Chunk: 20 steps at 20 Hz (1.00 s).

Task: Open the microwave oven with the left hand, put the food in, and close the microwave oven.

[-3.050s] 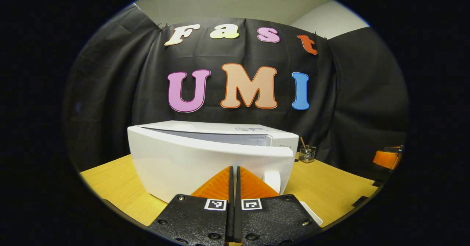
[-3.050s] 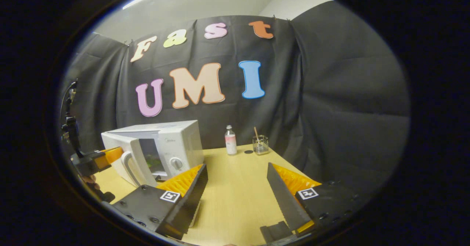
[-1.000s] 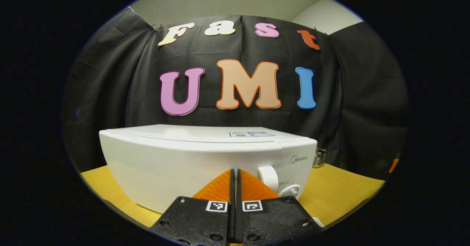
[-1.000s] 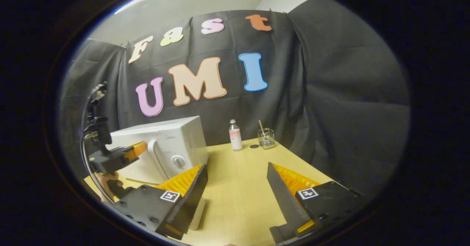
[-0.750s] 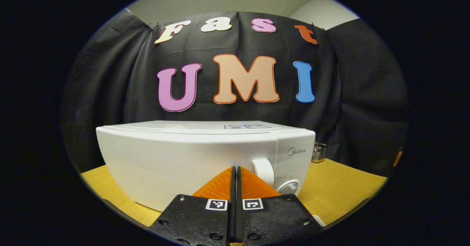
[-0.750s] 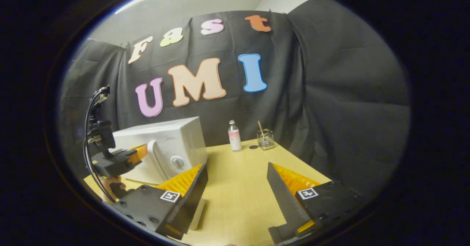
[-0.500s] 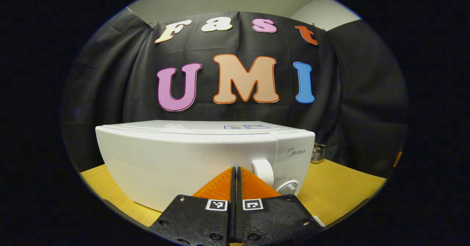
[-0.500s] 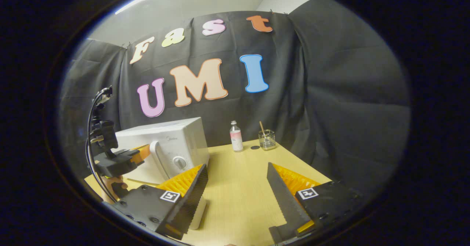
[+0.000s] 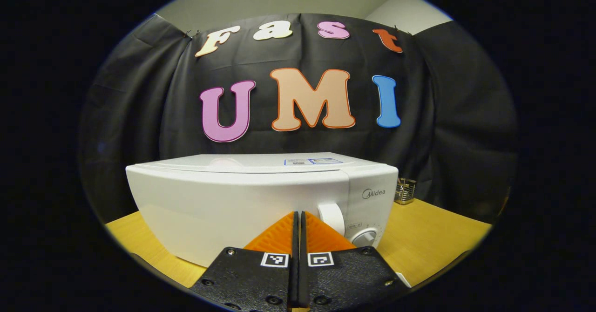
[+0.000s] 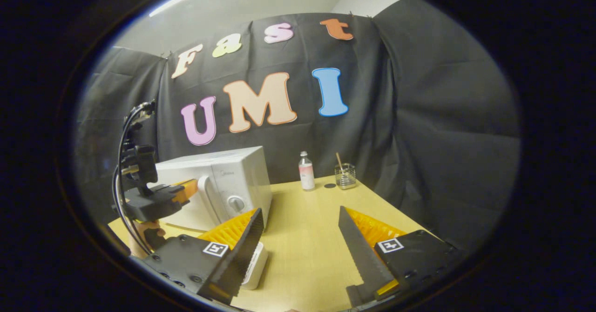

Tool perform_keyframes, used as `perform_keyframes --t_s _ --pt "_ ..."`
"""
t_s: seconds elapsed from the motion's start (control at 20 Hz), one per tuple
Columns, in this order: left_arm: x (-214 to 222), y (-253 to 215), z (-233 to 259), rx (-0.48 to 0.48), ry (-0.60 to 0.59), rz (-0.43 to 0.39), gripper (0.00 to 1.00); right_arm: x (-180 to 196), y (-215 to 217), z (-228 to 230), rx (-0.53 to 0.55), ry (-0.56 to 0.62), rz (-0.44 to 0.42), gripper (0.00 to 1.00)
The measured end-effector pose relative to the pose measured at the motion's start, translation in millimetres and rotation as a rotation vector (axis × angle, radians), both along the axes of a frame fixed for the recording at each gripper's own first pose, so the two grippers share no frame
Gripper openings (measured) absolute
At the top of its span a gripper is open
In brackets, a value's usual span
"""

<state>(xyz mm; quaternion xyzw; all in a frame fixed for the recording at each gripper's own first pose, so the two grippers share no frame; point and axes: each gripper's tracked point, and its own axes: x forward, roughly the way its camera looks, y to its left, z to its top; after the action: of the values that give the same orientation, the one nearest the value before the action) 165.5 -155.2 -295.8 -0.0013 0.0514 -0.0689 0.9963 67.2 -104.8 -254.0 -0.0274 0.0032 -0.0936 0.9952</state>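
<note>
- A booth hung with black cloth; a wooden bench (image 10: 307, 237) carries a white microwave oven (image 9: 242, 195), a small bottle (image 10: 306, 171) and a glass cup (image 10: 345, 176) near the cloth
- The microwave oven door looks closed, its handle (image 9: 331, 218) beside the dial (image 9: 365, 237); the food is hidden, judged to be inside
- The left gripper (image 9: 298, 219) has its fingers pressed together, just in front of the door
- The right gripper (image 10: 300, 242) is spread and holds nothing, above the bench
- Risk: if the door has not latched, it may swing back as the left gripper leaves
- Three seconds ago the door stood ajar; now it sits flush
</note>
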Motion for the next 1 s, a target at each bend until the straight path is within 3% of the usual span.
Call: perform_keyframes --t_s 0.05,0.1,0.2,0.4,0.45,0.5,0.55,0.6,0.65,0.7,0.75,0.8,0.85,0.9,1.0 --pt "-6.1 2.6 5.2 -0.009 -0.005 0.003 0.01 0.9 2.5 -2.1 -0.005 0.006 0.006 0.92" --pt "-11.7 4.1 10.5 -0.016 -0.008 0.0 0.01 1.1 6.5 -4.6 -0.008 0.013 0.015 0.99" --pt "-23.1 12.4 18.8 -0.014 -0.005 0.009 0.01 1.4 14.9 -8.5 -0.012 0.027 0.037 0.99" --pt "-50.6 35.4 31.9 -0.03 0.01 0.043 0.26 -5.2 28.7 -5.4 -0.037 0.026 0.064 0.99" --pt "-58.4 45.7 36.4 -0.033 0.006 0.063 0.36 -6.9 30.4 -7.8 -0.038 0.034 0.068 0.99" --pt "-65.1 54.9 42.0 -0.026 -0.003 0.079 0.46 -9.2 33.2 -7.3 -0.042 0.037 0.072 0.92" --pt "-72.2 62.5 49.6 -0.017 -0.019 0.091 0.73 -10.2 34.4 -4.6 -0.049 0.034 0.071 0.92" --pt "-79.5 71.1 56.2 -0.006 -0.033 0.104 0.83 -12.5 33.8 -2.4 -0.061 0.029 0.067 0.99" --pt "-86.1 80.8 61.2 0.005 -0.043 0.124 0.93 -15.2 34.6 0.5 -0.072 0.022 0.063 0.99" --pt "-95.9 90.2 63.5 0.01 -0.054 0.137 0.96 -18.7 35.1 2.5 -0.08 0.017 0.062 0.99" --pt "-103.7 99.1 67.8 0.01 -0.063 0.153 0.97 -20.7 36.2 4.9 -0.081 0.012 0.063 0.92" --pt "-113.1 107.7 70.1 0.011 -0.066 0.166 0.97 -22.2 38.7 6.9 -0.08 0.008 0.069 0.92" --pt "-122.0 115.1 71.5 0.015 -0.065 0.174 0.97 -24.6 41.1 6.7 -0.076 0.005 0.077 0.99" --pt "-129.5 120.6 73.6 0.023 -0.064 0.178 0.97 -26.3 43.8 8.8 -0.074 0.0 0.084 0.92" --pt "-144.5 132.9 77.6 0.033 -0.067 0.192 0.98 -27.9 45.5 10.8 -0.074 -0.007 0.09 0.92"
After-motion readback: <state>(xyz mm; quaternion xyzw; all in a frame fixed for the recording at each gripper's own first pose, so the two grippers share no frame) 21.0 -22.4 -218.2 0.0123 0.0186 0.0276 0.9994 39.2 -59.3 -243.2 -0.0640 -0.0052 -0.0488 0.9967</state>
